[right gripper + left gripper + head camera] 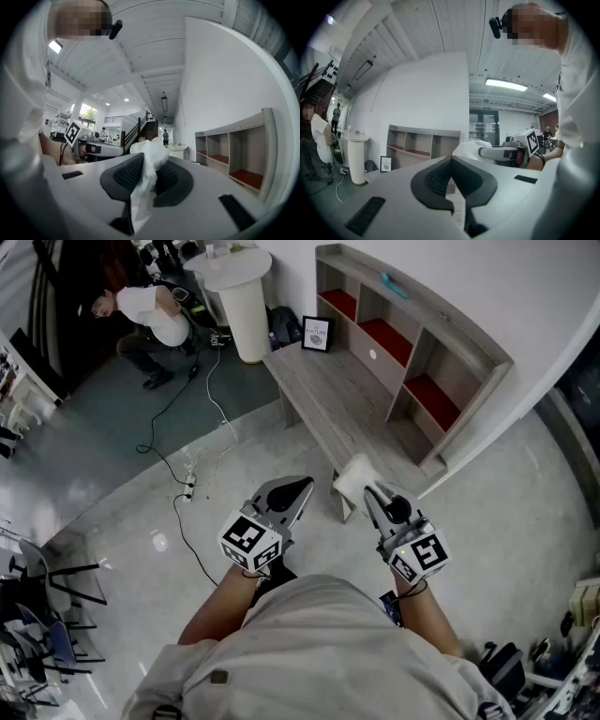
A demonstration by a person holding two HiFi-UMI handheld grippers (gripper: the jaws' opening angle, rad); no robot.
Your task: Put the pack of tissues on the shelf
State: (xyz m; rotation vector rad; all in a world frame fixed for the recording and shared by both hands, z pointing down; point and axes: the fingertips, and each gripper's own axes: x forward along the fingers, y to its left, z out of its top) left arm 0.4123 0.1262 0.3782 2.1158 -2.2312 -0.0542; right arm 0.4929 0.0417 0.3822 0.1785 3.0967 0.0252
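The pack of tissues (pixel 352 481) is a white, crinkled plastic bundle pinched in my right gripper (pixel 369 493), above the near end of the grey table (pixel 319 390). In the right gripper view its white wrapper (pixel 146 176) runs down between the two dark pads, which are shut on it. The grey shelf (pixel 412 357) with red-floored compartments stands on the table against the wall, ahead and to the right; it shows too as the shelf (pixel 234 150) and the shelf (pixel 422 143). My left gripper (pixel 298 491) is beside the right one, shut and holding nothing; its pads (pixel 440 176) meet.
A small framed picture (pixel 317 334) stands at the table's far end, next to a white round pedestal (pixel 242 306). A person (pixel 150 315) crouches on the dark floor at far left. A white cable (pixel 187 479) trails over the floor. Chairs (pixel 37 615) stand at lower left.
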